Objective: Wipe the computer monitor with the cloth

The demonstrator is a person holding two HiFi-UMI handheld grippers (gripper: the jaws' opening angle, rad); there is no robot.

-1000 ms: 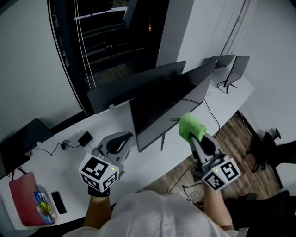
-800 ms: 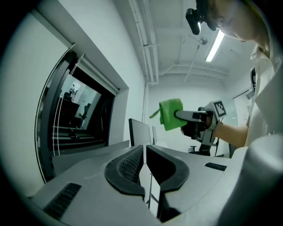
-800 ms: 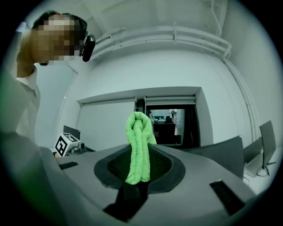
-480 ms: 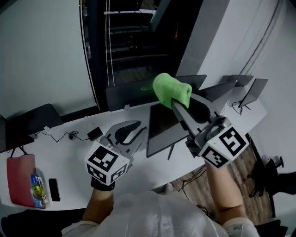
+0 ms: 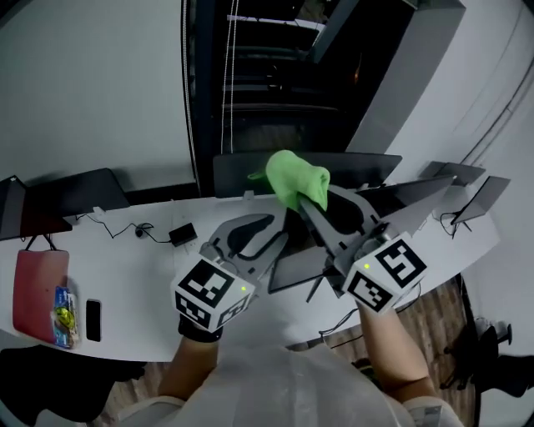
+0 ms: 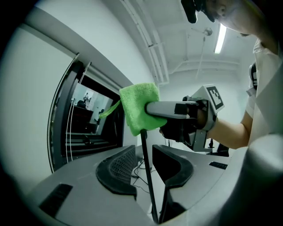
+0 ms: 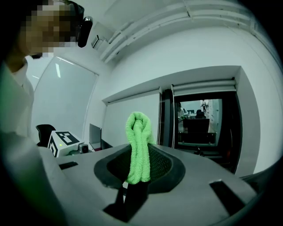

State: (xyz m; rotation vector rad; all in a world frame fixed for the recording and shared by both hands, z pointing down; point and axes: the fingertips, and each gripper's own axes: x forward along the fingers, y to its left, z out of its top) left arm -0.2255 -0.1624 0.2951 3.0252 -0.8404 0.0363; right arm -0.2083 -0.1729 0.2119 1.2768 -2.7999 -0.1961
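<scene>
On the desk [image 5: 125, 271], monitor [image 5: 297, 268] with cloth [image 5: 294, 177] at its top edge; phone [image 5: 93, 320] beside pouch [image 5: 35, 288] at the left end.

The person wears a white short-sleeved shirt [image 5: 284, 388], a black glove [image 5: 198, 327] on the left hand and a black camera [image 6: 191, 9] at the head. The left gripper [image 5: 279, 233] and the right gripper [image 5: 313, 203] are grey shells with long tapering jaws, lined with black grid-textured pads [image 6: 116, 170]. At the rear of each sits a white cube, the left cube [image 5: 213, 296] and the right cube [image 5: 385, 273], printed with black square markers and carrying a small green light.
</scene>
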